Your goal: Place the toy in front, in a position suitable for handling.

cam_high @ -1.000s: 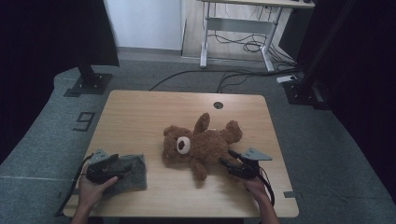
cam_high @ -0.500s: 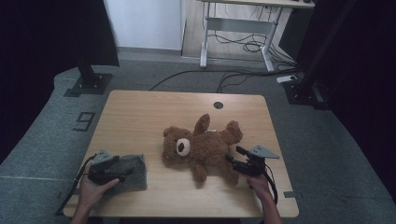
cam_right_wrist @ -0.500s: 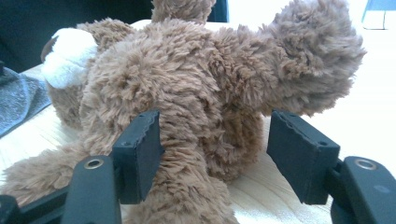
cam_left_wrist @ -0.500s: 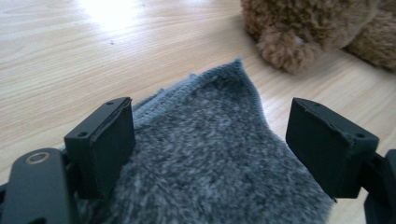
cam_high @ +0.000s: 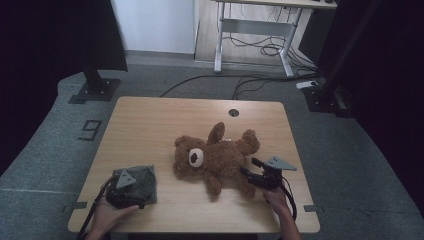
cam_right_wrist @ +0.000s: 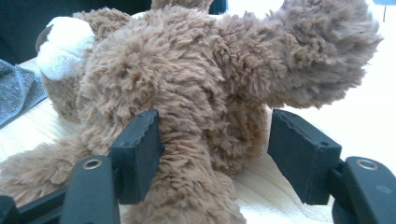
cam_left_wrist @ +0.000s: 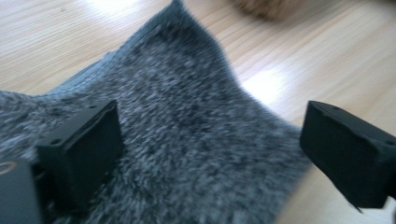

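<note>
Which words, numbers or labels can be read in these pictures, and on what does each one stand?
"9": one dark digit on the grey floor mat, to the left of the wooden table, at.
No text shows on the teddy bear, the grey cloth or either hand-held gripper.

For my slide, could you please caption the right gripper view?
Open right gripper straddling the teddy bear's leg on the table.
</note>
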{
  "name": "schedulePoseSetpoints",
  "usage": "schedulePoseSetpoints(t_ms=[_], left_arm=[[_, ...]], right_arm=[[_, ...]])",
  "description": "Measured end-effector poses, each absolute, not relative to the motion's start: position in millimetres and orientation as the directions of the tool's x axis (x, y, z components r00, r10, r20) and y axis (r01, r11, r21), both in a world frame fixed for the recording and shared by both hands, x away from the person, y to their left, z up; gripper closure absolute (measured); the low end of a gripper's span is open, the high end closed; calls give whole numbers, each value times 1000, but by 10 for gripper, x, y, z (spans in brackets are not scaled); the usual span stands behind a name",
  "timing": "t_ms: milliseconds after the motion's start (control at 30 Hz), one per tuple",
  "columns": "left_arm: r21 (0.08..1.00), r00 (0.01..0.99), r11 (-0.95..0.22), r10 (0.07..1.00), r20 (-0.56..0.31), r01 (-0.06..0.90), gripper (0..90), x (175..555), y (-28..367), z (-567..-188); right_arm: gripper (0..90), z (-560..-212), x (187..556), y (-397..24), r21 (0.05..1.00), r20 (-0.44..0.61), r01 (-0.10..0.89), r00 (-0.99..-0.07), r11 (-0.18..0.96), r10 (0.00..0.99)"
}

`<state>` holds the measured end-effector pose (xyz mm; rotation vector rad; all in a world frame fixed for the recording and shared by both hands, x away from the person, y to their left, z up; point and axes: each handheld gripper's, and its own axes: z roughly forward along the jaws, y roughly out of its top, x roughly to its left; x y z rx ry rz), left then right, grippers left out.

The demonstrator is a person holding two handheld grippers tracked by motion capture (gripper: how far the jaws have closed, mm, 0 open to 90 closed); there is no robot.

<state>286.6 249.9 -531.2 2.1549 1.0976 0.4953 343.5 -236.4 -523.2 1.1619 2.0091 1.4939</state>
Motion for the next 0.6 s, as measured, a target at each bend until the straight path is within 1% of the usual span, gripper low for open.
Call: schedulePoseSetpoints(t_ms=[133,267,400,433,467,500,533,567,600], left_arm=[[693,538,-423,841,60,584,34,2911,2528,-5331],[660,522,-438,849,80,610,35,2986,2529,-5407],[662,522,-421,851,52,620,54,3041,2549,-5435],[665,524,-417,851,45,619,71,3044,2557,-5434],[679,516,-407,855,48,612,151,3042,2592,-5427],[679,516,-407,855,48,612,198,3042,2592,-5427],[682,514,-405,856,49,609,198,3040,2605,-5424],[690,507,-399,860,55,603,349,3033,2625,-5419],[696,500,-398,864,65,597,349,3026,2635,-5415]], right_arm=[[341,-5244,3437,-2380,915,172,394,-580,90,796],[342,-5254,3434,-2396,915,172,394,-577,88,798],[341,-5255,3421,-2408,914,171,397,-575,90,800],[341,-5255,3418,-2411,914,170,396,-573,89,802],[341,-5256,3414,-2416,913,173,398,-571,86,802],[341,-5256,3414,-2416,913,173,398,-571,86,802],[342,-5258,3411,-2417,913,174,399,-570,85,803],[342,-5261,3407,-2419,913,173,399,-568,85,804],[342,-5261,3407,-2419,913,173,399,-568,85,804]])
